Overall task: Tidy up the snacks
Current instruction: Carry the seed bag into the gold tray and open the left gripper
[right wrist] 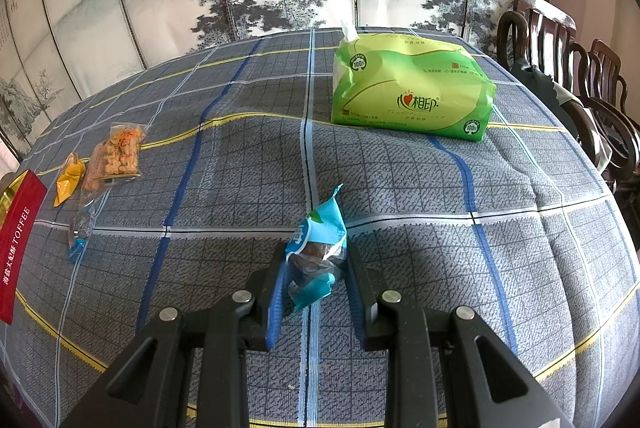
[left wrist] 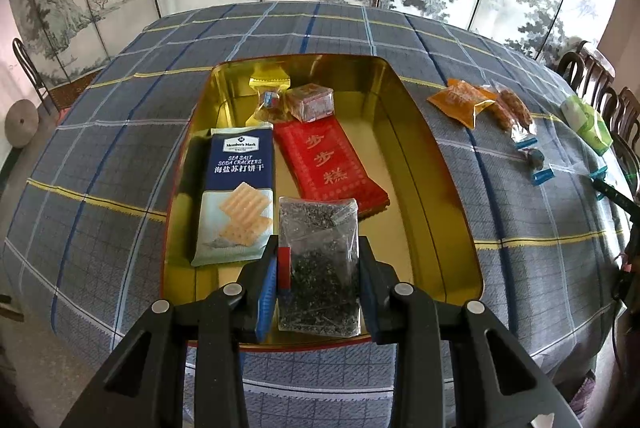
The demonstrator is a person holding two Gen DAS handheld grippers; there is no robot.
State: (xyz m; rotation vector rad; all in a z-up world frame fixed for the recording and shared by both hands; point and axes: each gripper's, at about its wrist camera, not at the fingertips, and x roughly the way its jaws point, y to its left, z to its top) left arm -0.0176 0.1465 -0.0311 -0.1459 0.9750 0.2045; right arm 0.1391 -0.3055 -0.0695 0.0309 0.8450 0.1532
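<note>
A gold tin (left wrist: pixel 436 164) with a red outer wall (right wrist: pixel 18 240) lies open on the checked tablecloth. In it lie a blue soda cracker pack (left wrist: pixel 238 188), a red cake pack (left wrist: pixel 330 164), a small boxed cake (left wrist: pixel 312 102) and a yellow candy bag (left wrist: pixel 270 96). My left gripper (left wrist: pixel 318 260) is shut on a clear packet of dark seeds (left wrist: pixel 318 268), held over the tin's near end. My right gripper (right wrist: pixel 318 264) is shut on a small blue-wrapped snack (right wrist: pixel 318 248) just above the cloth.
On the cloth to the right of the tin lie an orange snack bag (left wrist: pixel 460 100) (right wrist: pixel 70 178), a clear bag of fried snacks (left wrist: pixel 516 108) (right wrist: pixel 118 152) and a blue-ended wrapped sweet (left wrist: pixel 534 160). A green tissue pack (right wrist: pixel 412 84) (left wrist: pixel 586 120) stands farther right. Chairs (right wrist: pixel 580 76) line the right edge.
</note>
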